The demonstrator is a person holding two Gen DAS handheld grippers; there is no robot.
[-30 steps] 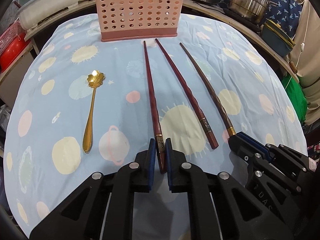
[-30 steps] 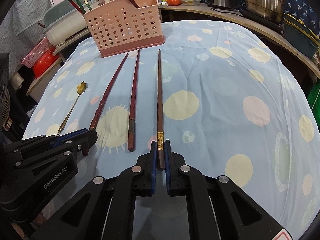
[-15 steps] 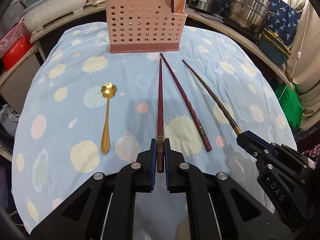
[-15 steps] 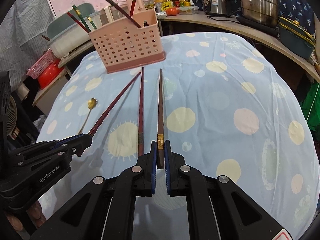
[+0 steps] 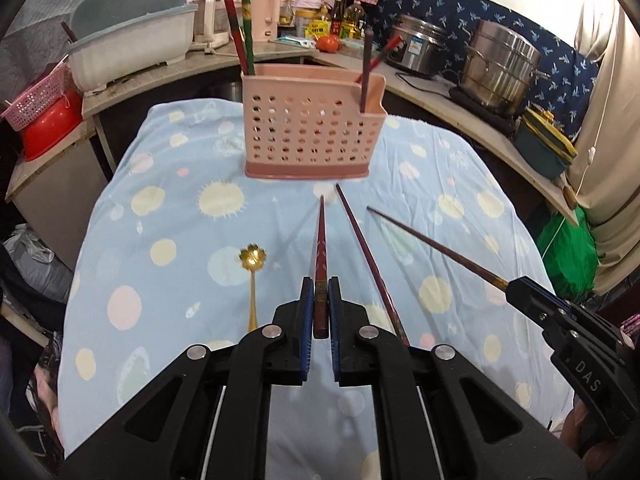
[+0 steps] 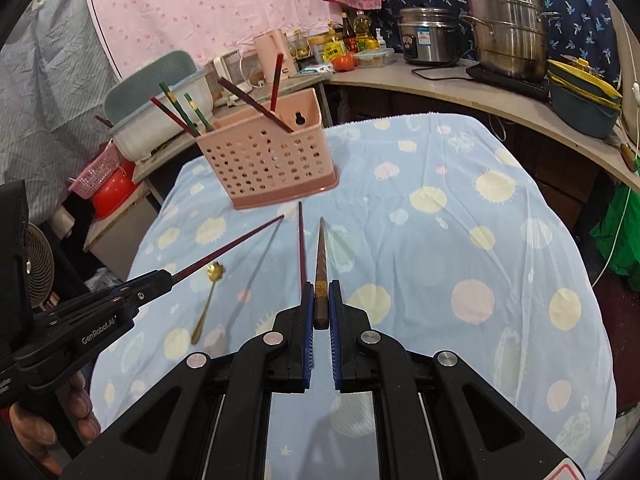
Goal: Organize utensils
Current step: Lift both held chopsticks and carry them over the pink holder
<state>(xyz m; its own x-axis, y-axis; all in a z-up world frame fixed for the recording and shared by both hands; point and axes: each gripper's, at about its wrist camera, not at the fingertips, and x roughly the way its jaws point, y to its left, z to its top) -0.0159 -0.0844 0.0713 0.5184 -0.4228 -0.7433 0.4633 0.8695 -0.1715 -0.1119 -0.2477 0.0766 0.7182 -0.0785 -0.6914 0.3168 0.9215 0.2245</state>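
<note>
Gripping one dark red chopstick by its thick end, the left gripper was closed tight on it at lower centre, tip aimed toward the pink perforated utensil holder above. The right gripper was likewise clamped on a brown chopstick. I judged both were mid-carry; next each tip would need raising over the holder's rim and dropping into a compartment. A third chopstick and a gold flower spoon lay on the spotted tablecloth. Only the right wrist view showed the holder's inner compartments and the fingers gripping the left tool.
</note>
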